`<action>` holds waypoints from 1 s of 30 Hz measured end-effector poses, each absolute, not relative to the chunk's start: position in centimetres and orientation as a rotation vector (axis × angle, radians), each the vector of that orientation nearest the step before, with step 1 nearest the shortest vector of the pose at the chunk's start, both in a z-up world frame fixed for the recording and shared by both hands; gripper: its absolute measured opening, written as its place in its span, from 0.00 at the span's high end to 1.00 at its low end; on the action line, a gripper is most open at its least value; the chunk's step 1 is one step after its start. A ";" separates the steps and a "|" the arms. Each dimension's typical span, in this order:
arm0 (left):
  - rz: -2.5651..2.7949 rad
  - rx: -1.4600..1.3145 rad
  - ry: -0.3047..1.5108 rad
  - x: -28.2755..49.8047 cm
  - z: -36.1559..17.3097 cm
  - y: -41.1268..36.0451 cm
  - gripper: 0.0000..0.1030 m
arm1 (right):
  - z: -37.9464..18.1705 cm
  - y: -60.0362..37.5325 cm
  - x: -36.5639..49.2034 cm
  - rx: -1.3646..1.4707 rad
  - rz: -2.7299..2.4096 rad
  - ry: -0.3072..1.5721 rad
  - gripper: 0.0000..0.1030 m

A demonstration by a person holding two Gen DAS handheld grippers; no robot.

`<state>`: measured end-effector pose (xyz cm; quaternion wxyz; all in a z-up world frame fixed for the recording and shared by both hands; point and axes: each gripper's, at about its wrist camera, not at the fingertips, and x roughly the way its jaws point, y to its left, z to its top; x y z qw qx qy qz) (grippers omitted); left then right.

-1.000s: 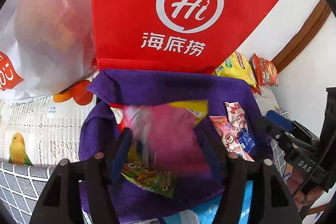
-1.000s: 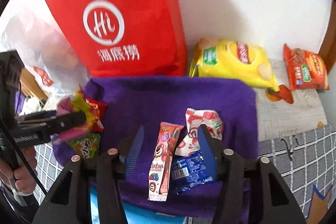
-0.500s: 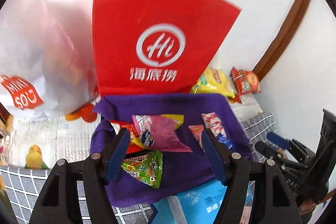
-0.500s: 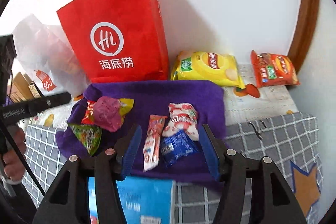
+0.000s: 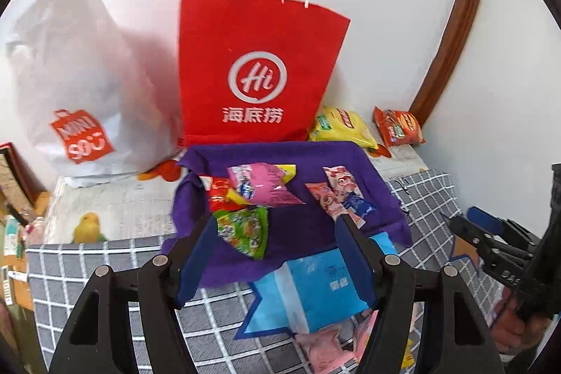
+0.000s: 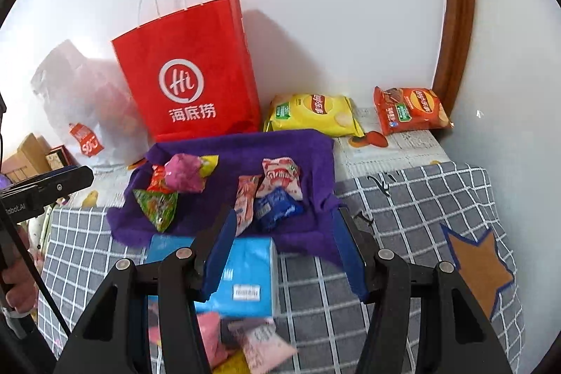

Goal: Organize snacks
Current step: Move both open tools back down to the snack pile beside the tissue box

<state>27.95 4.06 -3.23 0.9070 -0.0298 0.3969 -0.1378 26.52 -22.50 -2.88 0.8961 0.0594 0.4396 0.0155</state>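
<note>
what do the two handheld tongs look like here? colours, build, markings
Both tongs, left and right, share one build: matte black angular linkage arms with silver pivot pins, each ending in two flat dark-blue pads. From the right camera, the left unit's black body bears small white lettering, too small to read surely, with a thin black cable below. A bare hand grips the right unit's handle; no sleeve shows.

Black tongs (image 5: 275, 255) with blue pads (image 5: 354, 260) and silver screws.

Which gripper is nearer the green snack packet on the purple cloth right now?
Left. The left gripper hangs open just above the green snack packet, near its left finger. The right gripper hangs open over the blue packet's side of the purple cloth, farther off.
</note>
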 end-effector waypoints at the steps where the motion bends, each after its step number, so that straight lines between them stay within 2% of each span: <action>1: -0.283 -0.056 0.818 27.5 -3.2 4.1 0.35 | -2.8 -22.5 26.0 0.126 0.034 0.909 0.45; 8: -0.260 -0.076 0.781 24.2 -3.1 4.6 0.35 | -1.8 -22.4 22.1 0.118 0.017 0.871 0.44; 16: -0.280 -0.063 0.828 21.9 -3.8 4.6 0.34 | -1.7 -22.9 19.1 0.081 -0.026 0.813 0.45; 23: -0.280 -0.066 0.879 20.9 -5.4 4.4 0.34 | -4.7 -23.1 17.4 0.146 0.042 0.925 0.47; 30: -0.284 -0.069 0.893 20.2 -6.2 4.3 0.34 | -7.2 -21.4 15.7 0.154 0.104 0.955 0.48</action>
